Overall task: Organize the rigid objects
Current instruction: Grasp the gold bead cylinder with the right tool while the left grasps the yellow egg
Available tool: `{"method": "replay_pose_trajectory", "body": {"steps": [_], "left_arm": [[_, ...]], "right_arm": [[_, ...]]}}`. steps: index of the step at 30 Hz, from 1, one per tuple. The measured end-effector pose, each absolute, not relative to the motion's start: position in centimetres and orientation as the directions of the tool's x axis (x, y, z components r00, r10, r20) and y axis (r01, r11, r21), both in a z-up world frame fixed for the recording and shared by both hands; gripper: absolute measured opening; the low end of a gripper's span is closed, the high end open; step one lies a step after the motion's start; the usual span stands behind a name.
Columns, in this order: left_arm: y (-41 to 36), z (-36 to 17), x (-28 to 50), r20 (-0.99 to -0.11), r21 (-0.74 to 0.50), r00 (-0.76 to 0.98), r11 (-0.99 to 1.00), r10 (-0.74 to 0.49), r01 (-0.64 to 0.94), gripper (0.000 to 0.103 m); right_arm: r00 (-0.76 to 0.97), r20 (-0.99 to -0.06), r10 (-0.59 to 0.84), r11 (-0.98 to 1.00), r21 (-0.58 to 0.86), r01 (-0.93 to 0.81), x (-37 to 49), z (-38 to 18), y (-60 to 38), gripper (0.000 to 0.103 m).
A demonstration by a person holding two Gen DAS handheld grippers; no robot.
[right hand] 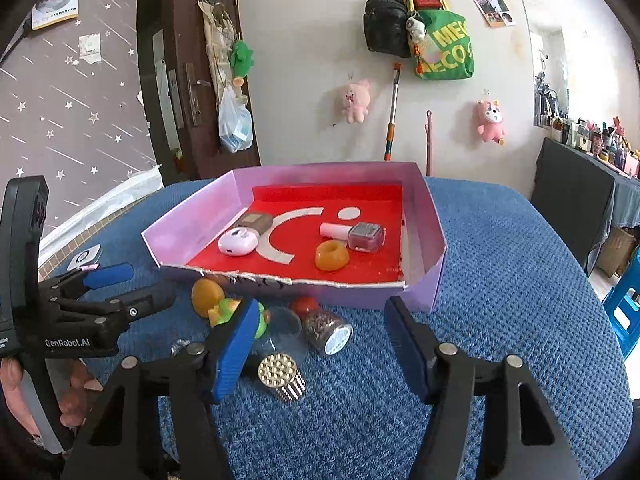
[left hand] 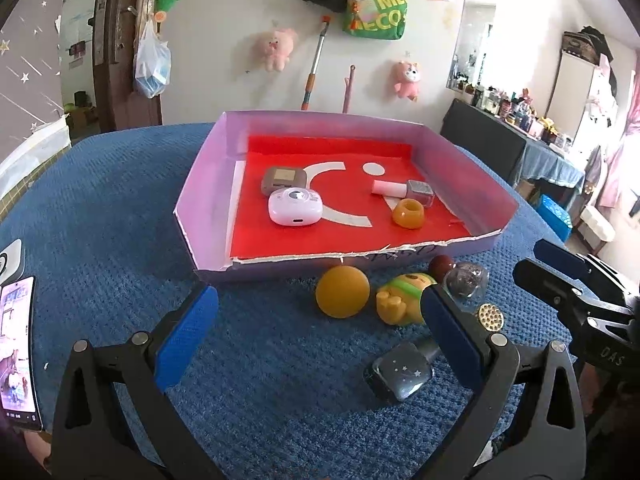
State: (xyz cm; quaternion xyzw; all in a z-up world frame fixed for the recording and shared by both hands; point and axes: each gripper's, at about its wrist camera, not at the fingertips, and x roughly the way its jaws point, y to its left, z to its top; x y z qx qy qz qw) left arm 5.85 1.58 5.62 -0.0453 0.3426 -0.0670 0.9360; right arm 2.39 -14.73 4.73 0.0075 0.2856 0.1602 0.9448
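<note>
1. Two hand-held grippers hover over a blue tabletop [left hand: 100,208], both pointing toward a shallow purple box [left hand: 208,168] with a red floor.
2. Left hand-held gripper [left hand: 316,320] has its blue pads wide apart, nothing between them that they touch.
3. Right hand-held gripper [right hand: 316,344] is also apart, not clamped on anything; its left pad sits just in front of the loose pile.
4. Inside the box: a white earbud case [left hand: 295,207], a tan case [left hand: 283,179] behind it, a pink-capped nail polish bottle [left hand: 404,190] lying down, and an orange ring-shaped thing [left hand: 408,213].
5. Outside, just in front of the box's near wall: an orange ball [left hand: 342,291], a yellow-green toy figure [left hand: 402,296], a glitter jar with a red cap [right hand: 320,322], a clear round bottle [left hand: 466,280], a gold dotted cylinder [right hand: 280,376], and a dark starry bottle [left hand: 400,372] nearest the left pads.
6. A phone [left hand: 18,352] lies at the left edge.
</note>
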Motion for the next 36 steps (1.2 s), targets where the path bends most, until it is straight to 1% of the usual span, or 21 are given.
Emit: {"method": "replay_pose_trajectory", "body": {"steps": [3,12,16,20,25,33,36], "left_arm": [[1.5,5.3,5.7,-0.638,-0.131,0.753,0.987,-0.158,0.096,0.103],[1.4,4.4,5.9,-0.655,-0.126,0.740,0.987,-0.155,0.095,0.102],[1.6,4.0,6.2,-0.670,-0.118,0.729,0.989,-0.142,0.083,0.096],[1.7,3.2,7.0,-0.695,-0.121,0.705,0.989,-0.142,0.081,0.087],[1.6,2.8,7.5,-0.703,-0.130,0.694,0.987,-0.156,0.091,0.085],[1.0,2.2,8.4,-0.717,-0.098,0.683,0.990,-0.139,0.098,0.084],[0.8,2.0,8.8,-0.725,-0.088,0.677,0.992,-0.129,0.095,0.080]], "right_arm": [[0.776,-0.549,0.309,0.947,0.106,-0.302,2.3,4.3,-14.6,0.064],[0.743,-0.590,0.316,0.943,0.111,-0.313,2.1,2.5,-14.1,0.062],[0.733,-0.599,0.323,0.940,0.116,-0.320,2.0,2.1,-13.9,0.062],[0.722,-0.608,0.330,0.937,0.120,-0.327,2.0,1.8,-13.8,0.062],[0.706,-0.626,0.331,0.935,0.121,-0.332,2.0,1.0,-13.6,0.058],[0.688,-0.644,0.334,0.933,0.120,-0.340,2.2,0.3,-13.3,0.053],[0.685,-0.647,0.334,0.933,0.121,-0.340,2.3,0.2,-13.3,0.053]]}}
